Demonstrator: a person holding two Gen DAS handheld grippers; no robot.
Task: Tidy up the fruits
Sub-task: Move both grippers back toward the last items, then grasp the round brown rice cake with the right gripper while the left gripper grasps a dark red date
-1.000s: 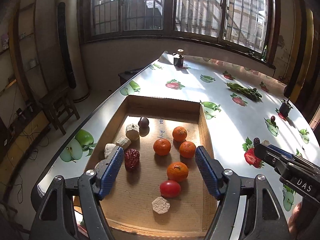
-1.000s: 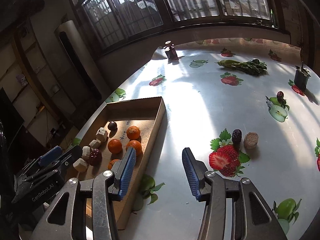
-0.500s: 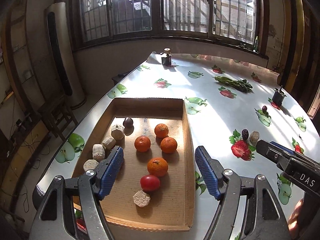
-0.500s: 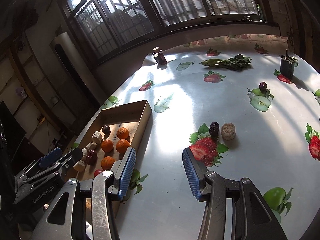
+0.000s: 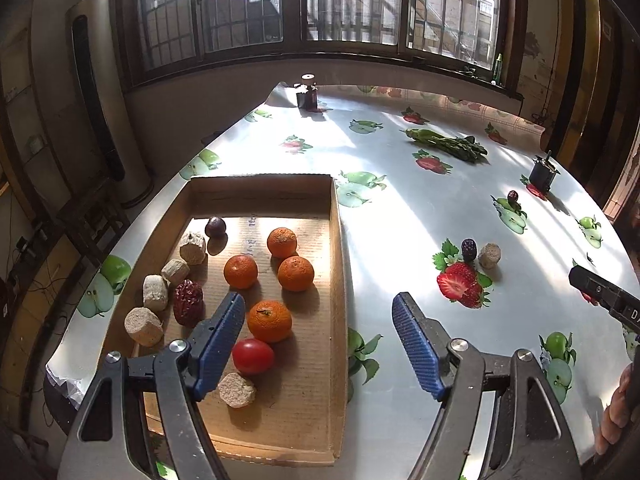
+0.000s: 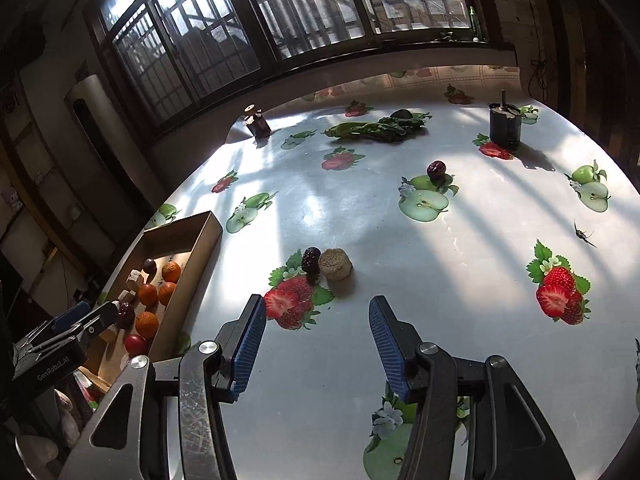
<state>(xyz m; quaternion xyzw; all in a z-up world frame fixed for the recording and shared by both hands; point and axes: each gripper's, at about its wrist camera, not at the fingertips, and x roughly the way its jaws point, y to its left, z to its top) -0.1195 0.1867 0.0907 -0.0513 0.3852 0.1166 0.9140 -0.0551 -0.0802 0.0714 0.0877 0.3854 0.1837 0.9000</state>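
A cardboard tray (image 5: 338,264) on the table's left holds several oranges (image 5: 269,320), a red tomato (image 5: 253,356), a red date (image 5: 188,302), a dark plum (image 5: 215,227) and several beige chunks (image 5: 143,326). On the tablecloth a dark date (image 6: 310,260) and a beige chunk (image 6: 336,265) lie side by side, and another dark fruit (image 6: 436,169) lies farther back. My left gripper (image 5: 318,332) is open and empty above the tray's right wall. My right gripper (image 6: 316,330) is open and empty, just short of the date and chunk.
The tablecloth (image 6: 360,208) has printed strawberries and apples. Green vegetables (image 6: 376,128), a small dark jar (image 6: 258,124) and a black holder (image 6: 505,125) stand at the back. Windows run along the far wall. The table edge drops off left of the tray.
Both grippers moved to the right. The tray slid left in both views, and the date and beige chunk now lie straight ahead of the right gripper. Both stay open.
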